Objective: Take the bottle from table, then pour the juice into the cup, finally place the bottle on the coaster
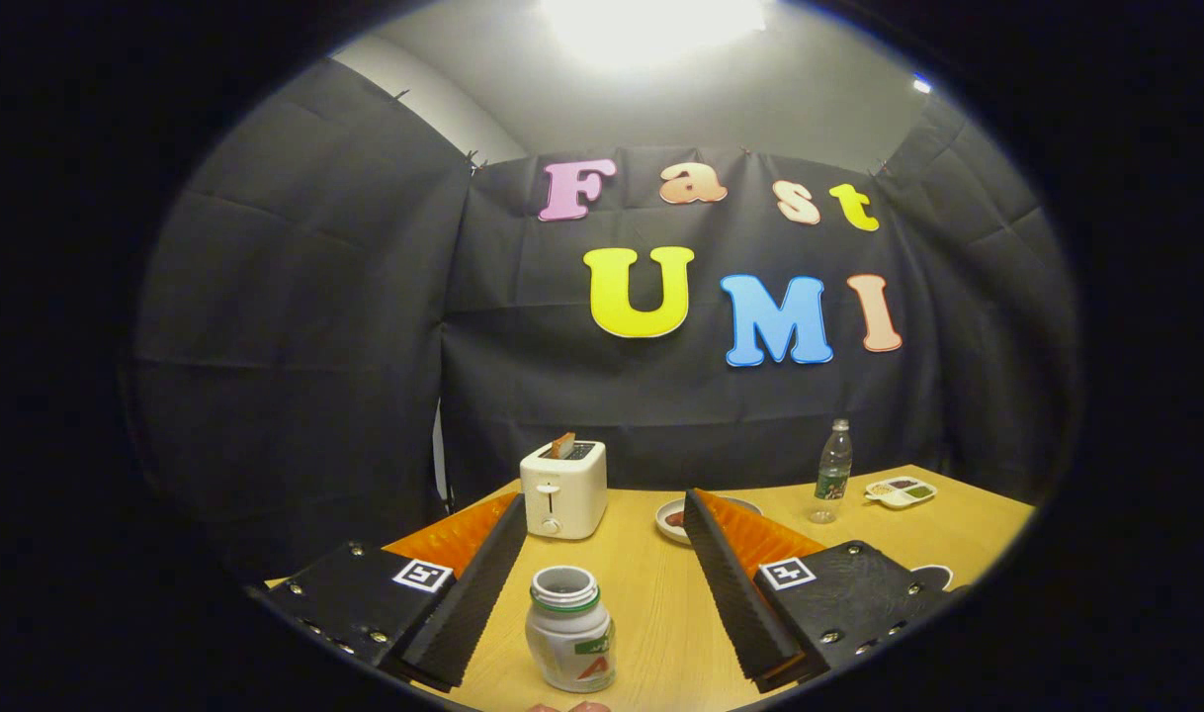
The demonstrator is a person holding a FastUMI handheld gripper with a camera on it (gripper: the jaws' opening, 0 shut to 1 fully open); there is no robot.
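1 bottle (570,628) btwn spread gripper (602,578) fingers, untouched.

We look from a single fisheye camera riding on the claw (602,593), facing forward along its two fingers, which rise spread apart from the bottom of our view. We sit low and close over the near part of the table (661,603), with a small open white bottle (569,628) right under us between the fingers. Beyond, we face the far edge of the table and the booth's black cloth wall (365,326), with the ceiling light (651,25) above.
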